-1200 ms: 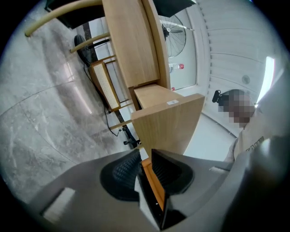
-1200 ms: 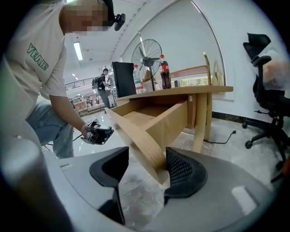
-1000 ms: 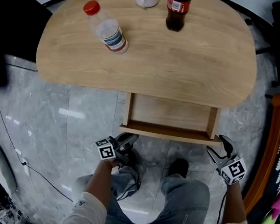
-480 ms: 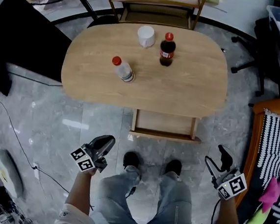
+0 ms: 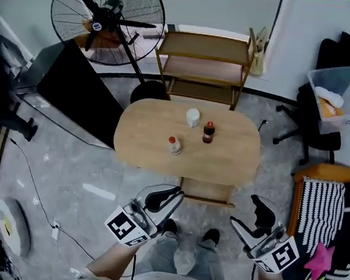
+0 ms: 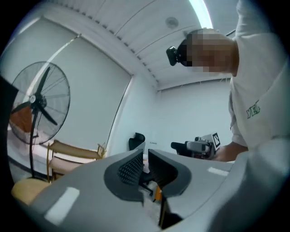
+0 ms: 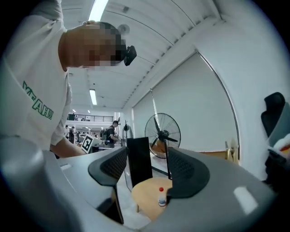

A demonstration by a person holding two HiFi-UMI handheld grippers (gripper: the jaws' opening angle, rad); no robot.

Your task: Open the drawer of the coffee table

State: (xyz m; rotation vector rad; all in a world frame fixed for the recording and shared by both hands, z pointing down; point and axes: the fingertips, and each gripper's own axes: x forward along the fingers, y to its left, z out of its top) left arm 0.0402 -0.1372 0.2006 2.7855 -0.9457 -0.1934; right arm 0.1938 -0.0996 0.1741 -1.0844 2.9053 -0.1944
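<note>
The oval wooden coffee table (image 5: pixel 161 150) stands far below me, its drawer (image 5: pixel 206 191) pulled out toward my feet. My left gripper (image 5: pixel 174 196) is held high and level in front of my body, jaws shut with nothing between them; in the left gripper view this left gripper (image 6: pixel 145 165) faces the room and the other gripper. The right gripper (image 5: pixel 246 213) hangs to the right of the drawer, well above it, open and empty. In the right gripper view the right gripper (image 7: pixel 144 167) frames the table (image 7: pixel 147 197) between its jaws.
A clear red-capped bottle (image 5: pixel 174 145), a cola bottle (image 5: pixel 208 132) and a white cup (image 5: pixel 192 117) stand on the table. Beyond are a wooden shelf (image 5: pixel 204 62), a floor fan (image 5: pixel 106 19) and a black panel (image 5: pixel 75 90). Right: an office chair (image 5: pixel 318 119) and a striped seat (image 5: pixel 320 202).
Both grippers have risen far above the drawer front. The head view has pulled back from the table, so the whole room now shows.
</note>
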